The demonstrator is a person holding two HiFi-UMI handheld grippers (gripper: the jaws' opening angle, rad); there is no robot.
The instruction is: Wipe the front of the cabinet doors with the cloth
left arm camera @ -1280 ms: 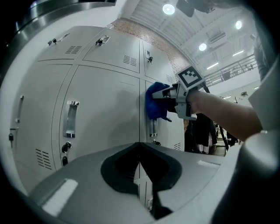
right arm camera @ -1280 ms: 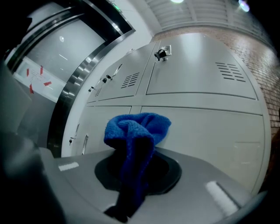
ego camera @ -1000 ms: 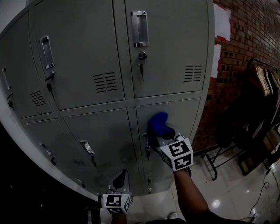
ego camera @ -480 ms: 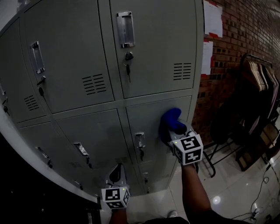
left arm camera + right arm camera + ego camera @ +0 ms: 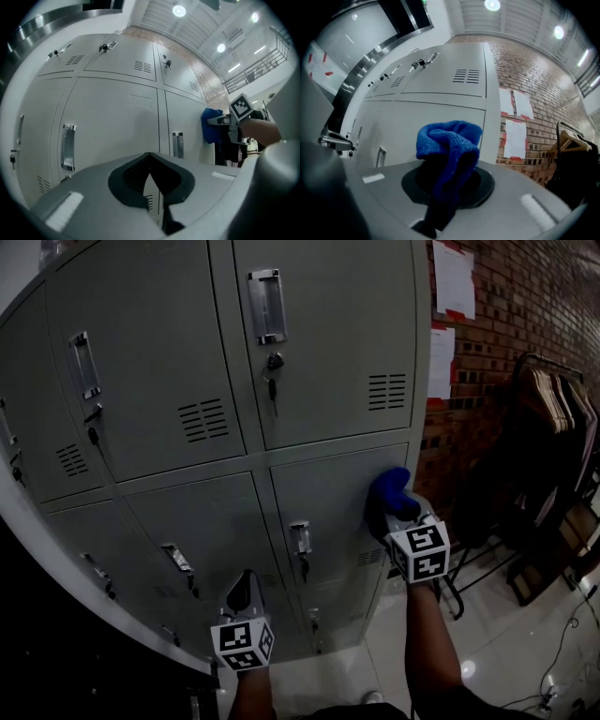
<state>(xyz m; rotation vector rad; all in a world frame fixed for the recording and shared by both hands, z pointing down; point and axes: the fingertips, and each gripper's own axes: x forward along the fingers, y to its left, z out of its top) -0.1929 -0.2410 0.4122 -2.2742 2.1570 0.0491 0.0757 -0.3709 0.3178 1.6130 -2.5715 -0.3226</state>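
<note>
The cloth [image 5: 388, 489] is in the right gripper [image 5: 395, 514]. Its jaws are closed on it, w/ a blue bunch sticking out in front. It sits at the right edge of the lower right door [image 5: 333, 498], close to the cabinet corner and right of the handle [image 5: 300, 537]. I think the bunch is left out in front so that soft fabric, not the hard jaws, meets the metal. The arm comes from below, prob. to push it flat on the door.

The left gripper [image 5: 243, 589] hangs low, in front of the bottom doors but apart from them. Its jaws are together and nothing is between them. It is prob. just parked, since wiping needs one hand only.

Hard to see:
- The exact contact of cloth and door is behind the cloth itself; it looks pressed on, but I can't confirm.
- In the right gripper view the cloth [image 5: 449, 140] covers the jaw tips.
- The bottom doors are partly behind the arms.
- The left doors run off the picture edge.
- The light is dim, so wiped vs. unwiped parts don't show.
</note>
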